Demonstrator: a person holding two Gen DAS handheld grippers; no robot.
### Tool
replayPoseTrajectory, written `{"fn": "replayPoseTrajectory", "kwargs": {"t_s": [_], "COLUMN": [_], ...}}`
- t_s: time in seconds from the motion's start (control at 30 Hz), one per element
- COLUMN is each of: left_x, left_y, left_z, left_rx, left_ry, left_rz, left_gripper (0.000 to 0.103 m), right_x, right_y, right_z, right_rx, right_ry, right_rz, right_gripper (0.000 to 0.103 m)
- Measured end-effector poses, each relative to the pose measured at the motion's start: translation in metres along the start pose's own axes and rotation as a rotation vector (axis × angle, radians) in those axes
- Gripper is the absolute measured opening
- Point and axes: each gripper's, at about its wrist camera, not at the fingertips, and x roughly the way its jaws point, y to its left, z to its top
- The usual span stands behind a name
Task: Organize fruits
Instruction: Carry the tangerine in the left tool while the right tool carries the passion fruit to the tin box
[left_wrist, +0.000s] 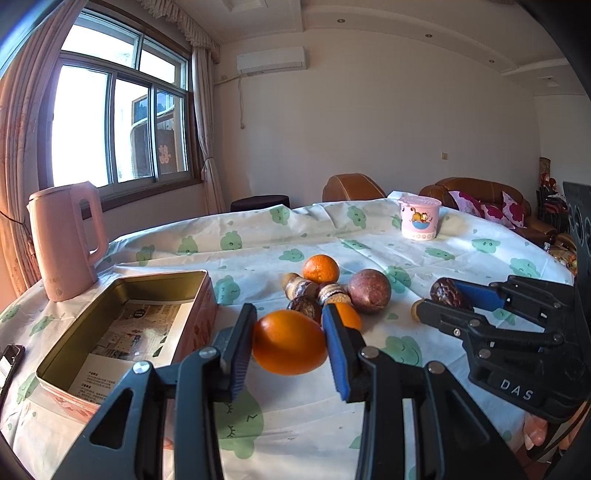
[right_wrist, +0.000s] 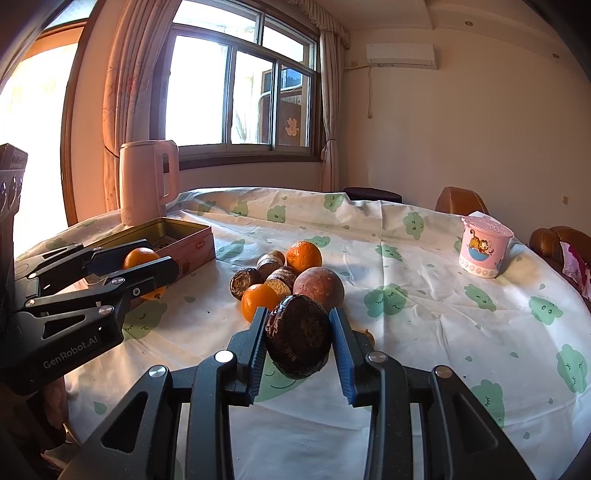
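My left gripper (left_wrist: 290, 341) is shut on an orange (left_wrist: 288, 347), held just above the cloth to the right of the open gold tin box (left_wrist: 122, 325). My right gripper (right_wrist: 298, 338) is shut on a dark wrinkled fruit (right_wrist: 298, 338); the left wrist view shows that fruit (left_wrist: 448, 293) between the blue pads at the right. A pile remains on the table: a tangerine (left_wrist: 320, 268), a purple-brown round fruit (left_wrist: 368, 291), several brown wrinkled fruits (left_wrist: 304, 295) and another orange (right_wrist: 258, 301). The tin holds only printed paper.
A pink kettle (left_wrist: 62, 240) stands behind the tin at the table's left edge. A pink cartoon cup (left_wrist: 419, 218) sits at the far side. The round table wears a white cloth (left_wrist: 295, 406) with green prints. Brown sofas (left_wrist: 476, 195) stand beyond.
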Motion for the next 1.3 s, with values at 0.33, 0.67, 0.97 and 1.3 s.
{"fn": "replayPoseTrajectory", "kwargs": {"t_s": [0.33,0.67,0.97,1.3], "left_x": [-0.011,-0.018,-0.023,-0.024], "left_y": [0.004,0.019,0.037,0.060], "left_z": [0.005,0.010,0.013,0.012], "left_rx": [0.004,-0.019,-0.054,-0.086], "left_ry": [-0.052,-0.055,-0.049,-0.028], "left_rz": [0.050,0.090,0.112,0.143], "left_gripper": [0.039,0.039,0.039,0.039], "right_x": [-0.004,-0.004,-0.005,0.004], "right_y": [0.000,0.004,0.020,0.041], "right_z": [0.000,0.008,0.026,0.051], "right_rx": [-0.002,-0.008,-0.030,-0.072], "right_ry": [-0.020,-0.022,-0.038,-0.042], "right_rz": [-0.014,-0.005,0.045,0.097], "right_gripper": [0.035,0.035,0.035,0.035]}}
